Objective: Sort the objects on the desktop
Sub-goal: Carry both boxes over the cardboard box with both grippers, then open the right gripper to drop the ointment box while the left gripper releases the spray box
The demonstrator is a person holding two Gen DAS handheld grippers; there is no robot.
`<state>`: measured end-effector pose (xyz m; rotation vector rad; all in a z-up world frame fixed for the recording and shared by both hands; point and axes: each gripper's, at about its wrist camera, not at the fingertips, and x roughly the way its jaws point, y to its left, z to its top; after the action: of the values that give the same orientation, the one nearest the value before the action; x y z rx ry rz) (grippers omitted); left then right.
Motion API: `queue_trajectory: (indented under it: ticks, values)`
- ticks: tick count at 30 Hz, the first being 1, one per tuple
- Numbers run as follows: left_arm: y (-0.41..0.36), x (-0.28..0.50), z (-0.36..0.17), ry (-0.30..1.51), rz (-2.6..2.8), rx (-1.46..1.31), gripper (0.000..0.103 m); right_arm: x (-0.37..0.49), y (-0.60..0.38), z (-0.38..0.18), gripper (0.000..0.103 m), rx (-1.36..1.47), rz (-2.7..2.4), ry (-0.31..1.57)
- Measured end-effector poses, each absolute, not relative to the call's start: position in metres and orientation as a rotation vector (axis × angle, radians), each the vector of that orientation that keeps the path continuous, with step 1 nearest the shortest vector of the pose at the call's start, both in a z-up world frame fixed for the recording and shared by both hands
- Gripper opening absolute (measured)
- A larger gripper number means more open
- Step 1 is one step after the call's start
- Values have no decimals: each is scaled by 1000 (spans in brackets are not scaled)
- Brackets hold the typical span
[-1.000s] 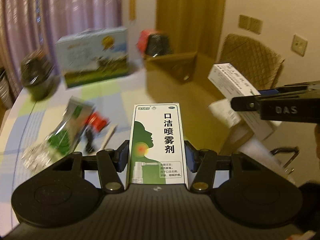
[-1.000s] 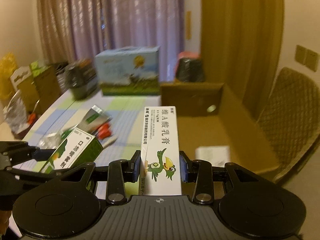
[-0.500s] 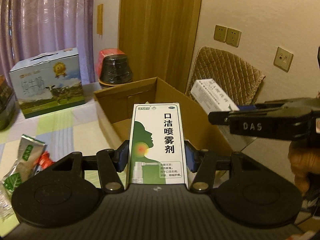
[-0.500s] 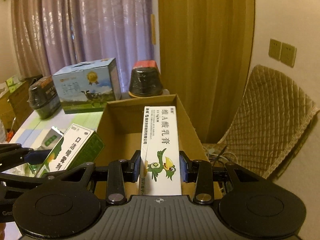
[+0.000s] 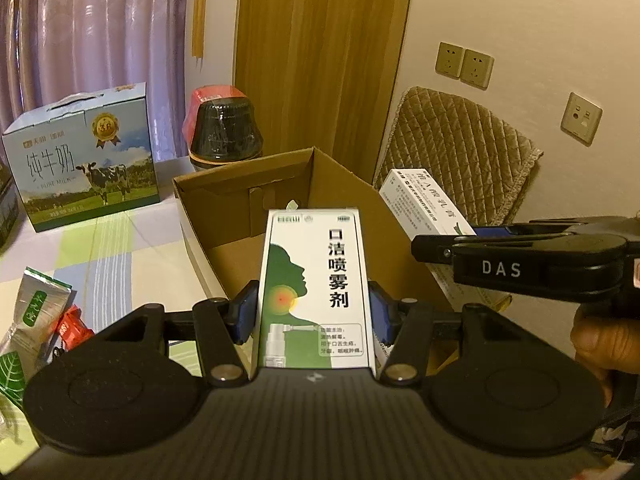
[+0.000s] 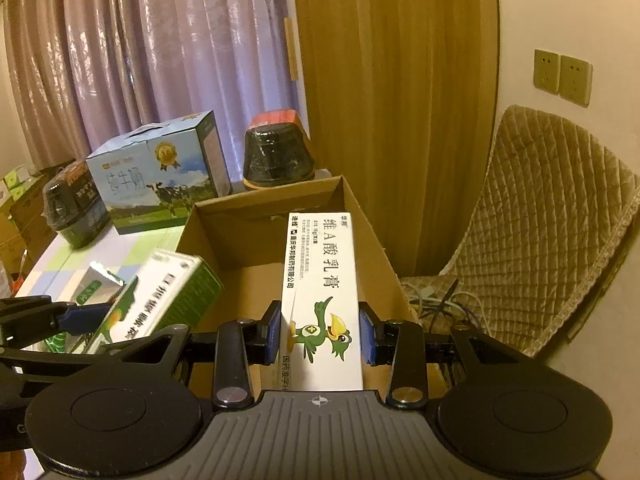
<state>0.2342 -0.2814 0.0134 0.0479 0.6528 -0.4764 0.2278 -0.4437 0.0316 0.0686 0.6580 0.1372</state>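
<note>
A: Left gripper [image 5: 314, 314], contents?
B: Green-and-white cardboard mouth-spray box [image 5: 316, 292], upright, clamped between blue-padded fingers [image 5: 245, 314]. Held above near edge of open brown corrugated cardboard carton [image 5: 248, 200].

A: Right gripper [image 6: 320, 338]?
B: White oblong ointment box with green cartoon bird [image 6: 322, 300], pinched on both long sides by blue-padded fingers [image 6: 273, 332]. Held over same carton [image 6: 224, 248], interior below and ahead. In left wrist view, same box [image 5: 420, 204] beside carton's right wall, black gripper body marked "DAS" behind it, part of a hand [image 5: 600, 344] at right edge.

A: Carton position?
B: On worktop covered with checked green, blue and white cloth [image 5: 100, 240], at right end. Inside mostly hidden by the two held boxes.

A: Other items on worktop?
B: Blue milk gift carton with cow picture and handle [image 5: 84, 156], far left. Black dome-shaped wrapped container with red top [image 5: 224, 128], just behind carton. Second dark wrapped container [image 6: 74, 210], left of milk carton. Silver-and-green foil sachets [image 5: 34, 312] and small red packet [image 5: 72, 328], near left.

A: Surroundings?
B: Quilted tan chair back [image 6: 552, 232] right of carton, mauve curtain [image 6: 160, 48], wooden door panel [image 5: 320, 52], wall sockets [image 5: 464, 64].
</note>
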Motion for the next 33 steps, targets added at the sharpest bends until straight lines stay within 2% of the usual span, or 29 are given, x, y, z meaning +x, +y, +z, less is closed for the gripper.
queue_trajectory:
  ticks: [4,7,23,24,26,33]
  values:
    - [-281,237,13,652,-473,31,50,229,-444,32,35,67,133,656]
    - [-279,239,15,642,-477,26,63,230,-444,31,36,68,130,659]
    - [-236,226,21,630,-410,-33,65,235,-429,28,36,76,167,675]
    - [-233,225,20,631,-405,-33,65,236,-428,29,38,80,169,662]
    - [-226,222,19,635,-396,-33,65,235,-428,32,55,87,156,642]
    - [-196,208,11,649,-349,-50,68,222,-427,39,60,102,156,623]
